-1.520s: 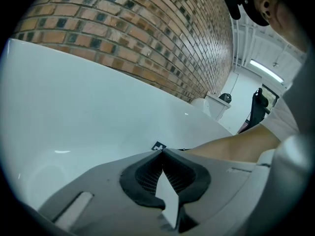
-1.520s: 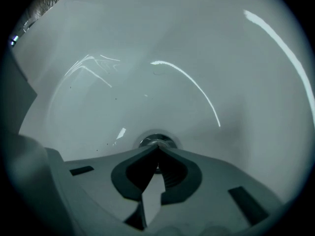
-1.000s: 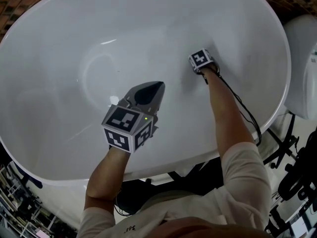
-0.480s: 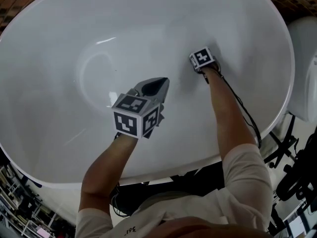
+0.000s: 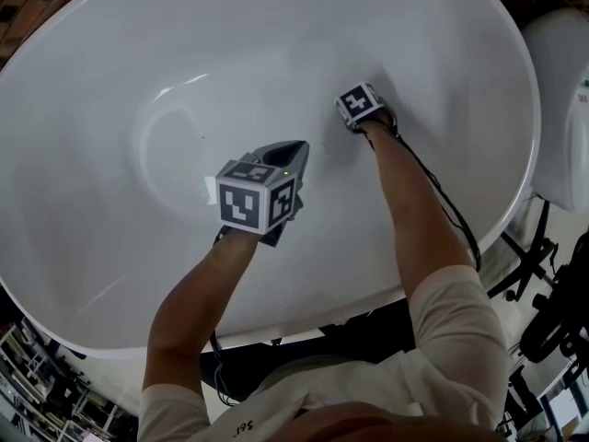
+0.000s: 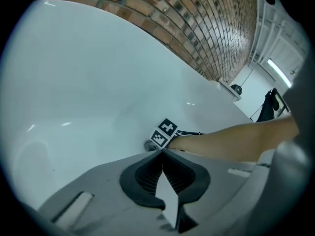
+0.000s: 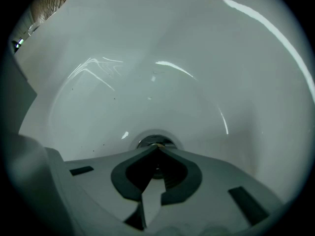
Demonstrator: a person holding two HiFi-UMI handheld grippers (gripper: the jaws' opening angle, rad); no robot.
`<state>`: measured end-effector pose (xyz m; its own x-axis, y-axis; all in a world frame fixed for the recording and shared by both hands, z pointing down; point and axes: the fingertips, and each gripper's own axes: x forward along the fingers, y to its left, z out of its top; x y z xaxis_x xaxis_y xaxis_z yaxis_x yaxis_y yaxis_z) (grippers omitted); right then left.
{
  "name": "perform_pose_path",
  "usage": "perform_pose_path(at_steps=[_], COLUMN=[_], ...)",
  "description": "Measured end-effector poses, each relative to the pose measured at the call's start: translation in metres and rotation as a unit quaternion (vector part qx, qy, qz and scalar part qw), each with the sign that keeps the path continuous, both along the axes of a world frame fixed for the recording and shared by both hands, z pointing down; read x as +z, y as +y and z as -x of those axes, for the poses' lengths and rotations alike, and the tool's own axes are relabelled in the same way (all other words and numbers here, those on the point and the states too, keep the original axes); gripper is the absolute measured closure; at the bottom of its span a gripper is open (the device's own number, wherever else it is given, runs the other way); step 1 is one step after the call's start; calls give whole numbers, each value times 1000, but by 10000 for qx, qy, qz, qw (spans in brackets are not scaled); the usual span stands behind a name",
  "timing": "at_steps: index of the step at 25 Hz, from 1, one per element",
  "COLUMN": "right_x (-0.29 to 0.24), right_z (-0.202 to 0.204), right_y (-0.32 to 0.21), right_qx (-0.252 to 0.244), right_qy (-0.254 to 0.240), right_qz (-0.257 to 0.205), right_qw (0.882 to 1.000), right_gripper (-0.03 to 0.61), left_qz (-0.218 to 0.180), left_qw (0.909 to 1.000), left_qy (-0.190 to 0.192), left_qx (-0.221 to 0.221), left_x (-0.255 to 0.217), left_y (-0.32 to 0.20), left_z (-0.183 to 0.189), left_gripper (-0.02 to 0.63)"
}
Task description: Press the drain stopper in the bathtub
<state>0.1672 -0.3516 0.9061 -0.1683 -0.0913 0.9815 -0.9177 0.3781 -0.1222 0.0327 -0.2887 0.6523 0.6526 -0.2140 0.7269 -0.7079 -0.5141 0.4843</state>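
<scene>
Two pairs of fingers, each closed tip to tip and holding nothing. The right gripper [image 7: 157, 148] has its tips at the drain stopper [image 7: 150, 141] on the tub floor; contact cannot be confirmed. The left gripper [image 6: 161, 151] hangs well apart, over the middle. Judged: the stopper is rigid, slick metal on a spring, so press squarely on its centre rather than grip it. The bathtub [image 5: 276, 44] is glossy, curved and white. A brick wall [image 6: 206, 28] stands behind.
</scene>
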Motion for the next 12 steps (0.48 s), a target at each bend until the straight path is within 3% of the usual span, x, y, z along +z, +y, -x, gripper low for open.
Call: perform_pose_path(at_steps=[12], right_x=[-2], right_z=[-8], right_y=[-1], right_qx=[-125], right_qy=[453], right_qz=[-232], right_qw=[9986], right_gripper=[560], left_qz=[-81], left_qw=[9997], left_qy=[39], left_qx=[-234], left_x=[-29], left_y=[1], left_z=[10], left_gripper=[609])
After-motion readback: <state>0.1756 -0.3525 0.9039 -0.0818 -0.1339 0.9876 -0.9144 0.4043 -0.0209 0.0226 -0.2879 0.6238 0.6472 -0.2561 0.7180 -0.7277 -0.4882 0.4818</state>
